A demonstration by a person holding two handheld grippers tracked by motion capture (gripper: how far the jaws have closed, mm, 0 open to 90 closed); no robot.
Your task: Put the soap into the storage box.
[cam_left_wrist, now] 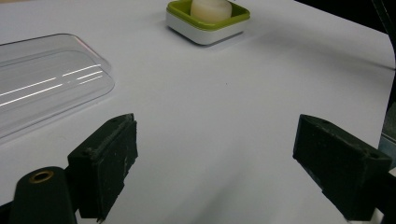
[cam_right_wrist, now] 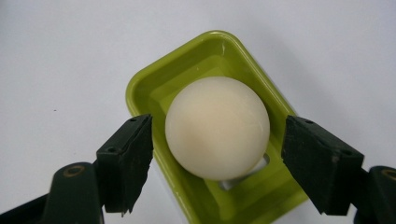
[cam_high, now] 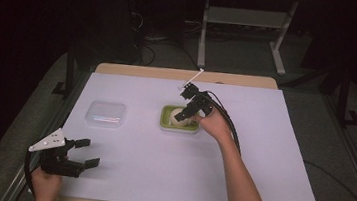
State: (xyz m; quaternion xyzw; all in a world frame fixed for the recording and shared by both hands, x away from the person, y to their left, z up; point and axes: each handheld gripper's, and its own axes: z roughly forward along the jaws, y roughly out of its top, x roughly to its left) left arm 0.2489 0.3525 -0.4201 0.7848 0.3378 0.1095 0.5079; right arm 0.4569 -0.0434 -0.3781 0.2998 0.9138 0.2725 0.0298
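Note:
A cream-coloured ball point(cam_right_wrist: 217, 127) rests in a small green dish with a white base point(cam_right_wrist: 205, 56) near the middle of the white table cover. My right gripper point(cam_right_wrist: 217, 158) hangs just over the dish, open, one jaw on each side of the ball with a small gap to it on both sides. The high view has the dish point(cam_high: 166, 121), the ball point(cam_high: 180, 117) and the right gripper point(cam_high: 190, 109) together at the centre. My left gripper point(cam_high: 85, 152) stands open near the front left corner, nothing between its jaws. From the left gripper view the dish point(cam_left_wrist: 205, 29) lies far ahead.
A clear plastic lid point(cam_high: 106, 113) lies flat on the cover left of the dish, and sits close by at the left of the left gripper view point(cam_left_wrist: 42, 84). Black cables trail from the right gripper along the forearm. Table legs and dark floor lie beyond the far edge.

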